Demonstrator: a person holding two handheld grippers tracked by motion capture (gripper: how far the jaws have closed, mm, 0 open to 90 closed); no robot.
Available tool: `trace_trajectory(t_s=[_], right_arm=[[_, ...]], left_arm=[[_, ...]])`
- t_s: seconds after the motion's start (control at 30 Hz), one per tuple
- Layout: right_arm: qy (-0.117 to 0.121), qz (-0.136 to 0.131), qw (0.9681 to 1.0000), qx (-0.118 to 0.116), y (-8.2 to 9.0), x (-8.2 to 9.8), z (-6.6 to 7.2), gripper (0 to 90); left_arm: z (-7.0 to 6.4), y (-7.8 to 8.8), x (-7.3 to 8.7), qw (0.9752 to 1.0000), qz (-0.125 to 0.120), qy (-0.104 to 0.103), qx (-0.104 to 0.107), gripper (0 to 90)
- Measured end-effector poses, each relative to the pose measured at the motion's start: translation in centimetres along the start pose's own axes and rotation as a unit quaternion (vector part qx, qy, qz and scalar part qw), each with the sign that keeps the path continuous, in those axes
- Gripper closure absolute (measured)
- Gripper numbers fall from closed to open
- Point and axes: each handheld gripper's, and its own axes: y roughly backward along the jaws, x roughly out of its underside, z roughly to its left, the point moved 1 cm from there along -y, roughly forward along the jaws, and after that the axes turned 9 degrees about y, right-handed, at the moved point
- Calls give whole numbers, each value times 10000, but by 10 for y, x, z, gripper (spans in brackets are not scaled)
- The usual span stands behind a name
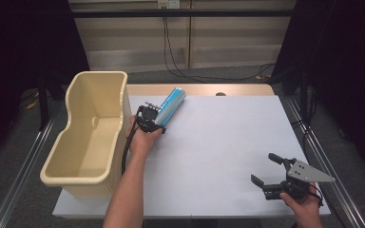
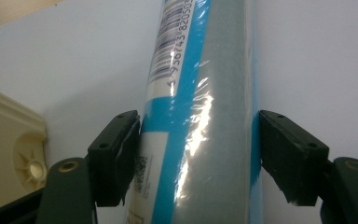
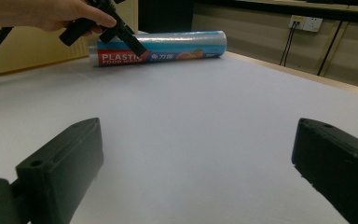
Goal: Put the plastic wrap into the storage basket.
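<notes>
The right claw [image 1: 267, 170] hovers spread over the white tabletop [image 1: 228, 142]. The left claw [image 1: 158, 116] pinches the blue plastic-wrapped cylindrical roll [image 1: 172, 103], lying beside the empty cream plastic tub [image 1: 95, 133].

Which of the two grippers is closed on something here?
The left gripper, clamped on the blue plastic-wrap roll beside the cream plastic tub; the right gripper stands open over bare white tabletop.

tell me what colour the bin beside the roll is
Cream, plain all over: the bin, clearest in the high view.
</notes>
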Motion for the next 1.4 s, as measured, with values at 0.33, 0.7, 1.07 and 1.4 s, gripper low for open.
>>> trace_trajectory(t_s=[0.33, 0.7, 1.07, 1.4], right_arm=[[1, -2, 10000, -30, -1, -1, -1, 15], [-106, -83, 9999, 64, 7, 0, -4, 15], [-104, -60, 9999, 51, 6, 0, -5, 14], [-101, -69, 9999, 71, 7, 0, -6, 13]], left_arm=[[-12, 20, 18, 9990, 196, 267, 315, 322], [-19, 47, 45, 9936, 497, 658, 776, 320], [-17, 40, 17, 9930, 340, 850, 751, 313], [-24, 8, -7, 9913, 663, 891, 709, 306]])
